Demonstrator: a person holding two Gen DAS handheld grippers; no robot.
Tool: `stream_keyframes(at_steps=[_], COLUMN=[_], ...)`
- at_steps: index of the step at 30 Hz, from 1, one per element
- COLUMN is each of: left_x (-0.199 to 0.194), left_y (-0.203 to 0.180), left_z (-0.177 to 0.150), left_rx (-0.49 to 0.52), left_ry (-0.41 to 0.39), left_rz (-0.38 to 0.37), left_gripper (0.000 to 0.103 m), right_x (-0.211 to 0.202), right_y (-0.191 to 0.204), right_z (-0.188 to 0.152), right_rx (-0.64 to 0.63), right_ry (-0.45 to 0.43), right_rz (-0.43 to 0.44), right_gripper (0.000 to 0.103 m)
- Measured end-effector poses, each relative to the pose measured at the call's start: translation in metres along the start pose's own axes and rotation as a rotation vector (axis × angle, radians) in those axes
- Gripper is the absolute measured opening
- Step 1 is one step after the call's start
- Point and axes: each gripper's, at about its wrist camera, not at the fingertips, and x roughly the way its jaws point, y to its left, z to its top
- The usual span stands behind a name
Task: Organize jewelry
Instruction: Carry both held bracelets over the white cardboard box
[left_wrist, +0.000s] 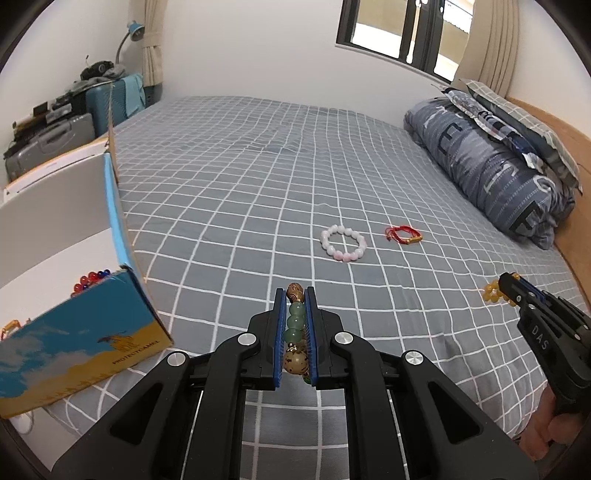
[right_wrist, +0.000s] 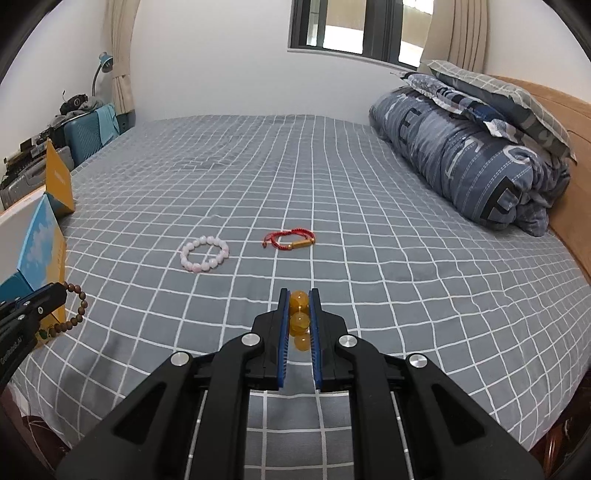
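Jewelry left to right: open box (left_wrist: 88, 328) with red beads half hidden, left gripper (left_wrist: 294, 314) clamped on wood-and-green bracelet (left_wrist: 295, 321), pink bracelet (left_wrist: 343, 243), red cord bracelet (left_wrist: 403, 234), right gripper (right_wrist: 299, 317) clamped on amber bracelet (right_wrist: 299, 321), gray checked bedsheet (left_wrist: 240, 192), window (left_wrist: 402, 29) cropped.

Checked bed (right_wrist: 369, 258): pink bracelet (right_wrist: 205, 254), red bracelet (right_wrist: 290, 239), probably cardboard box (left_wrist: 85, 343).

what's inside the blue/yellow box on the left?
Inside the open box, the left wrist view shows red and blue beads above the front wall, plus a gold bit at the edge. That wall hides everything lower.
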Motion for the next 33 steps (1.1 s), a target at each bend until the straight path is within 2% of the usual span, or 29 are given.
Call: stream_keyframes(at_steps=[14,22,33], left_x=[-0.026,-0.051,-0.079], left_y=[0.027,0.059,0.121], left_z=[0.022,0.043,0.069], left_rx=[0.016,-0.008,-0.073], left_ry=[-0.027,-0.066,-0.08], left_rz=[0.081,0.134,0.267], left_gripper=[0.009,0.01,0.01], right_x=[-0.017,-0.025,-0.031], right_y=[0.026,0.049,0.102], right_z=[0.029,0.047,0.078], right_rx=[0.0,-0.019,-0.062], right_ry=[0.002,-0.009,-0.031], right_rz=[0.033,0.055,0.109], right_gripper=[0.009,0.009,0.009])
